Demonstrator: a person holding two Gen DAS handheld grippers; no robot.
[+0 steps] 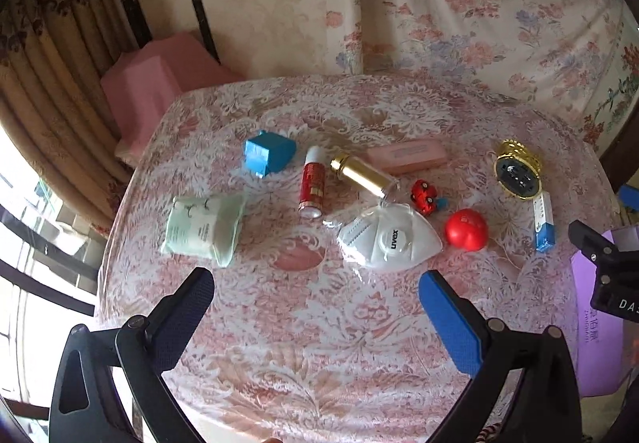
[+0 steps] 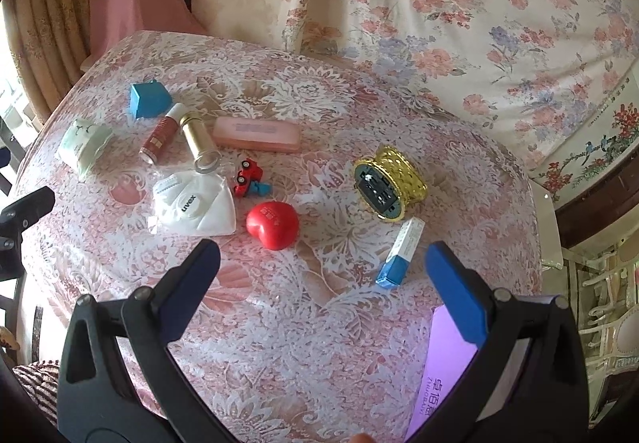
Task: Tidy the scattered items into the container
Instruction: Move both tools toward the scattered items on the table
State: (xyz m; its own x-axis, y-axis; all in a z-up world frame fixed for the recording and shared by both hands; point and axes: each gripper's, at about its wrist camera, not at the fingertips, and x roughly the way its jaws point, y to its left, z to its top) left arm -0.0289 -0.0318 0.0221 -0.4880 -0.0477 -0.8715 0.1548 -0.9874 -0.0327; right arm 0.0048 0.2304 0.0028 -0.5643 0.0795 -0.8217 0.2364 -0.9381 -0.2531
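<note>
Scattered items lie on the floral table: a white mask [image 1: 389,239] [image 2: 195,205], a red heart ball [image 1: 466,229] [image 2: 272,224], a red toy car [image 1: 424,195] [image 2: 247,175], a gold bottle [image 1: 361,173] [image 2: 198,142], a red spray can [image 1: 312,182] [image 2: 161,135], a tissue pack [image 1: 203,228] [image 2: 84,145], a blue box [image 1: 267,157] [image 2: 148,98], a pink case [image 1: 406,155] [image 2: 256,135], a gold spool [image 1: 517,173] [image 2: 389,183] and a blue-white carton [image 1: 544,221] [image 2: 399,253]. The purple container [image 1: 591,323] [image 2: 443,363] sits at the table's right front. My left gripper [image 1: 315,307] and right gripper [image 2: 323,275] are open and empty above the near table.
The table [image 1: 319,323] is covered by a pink lace cloth. A pink covered stool [image 1: 159,83] stands behind it at the left, with curtains [image 1: 60,63] on the left and a floral drape [image 1: 479,3] behind. The right gripper's body [image 1: 607,267] shows over the container.
</note>
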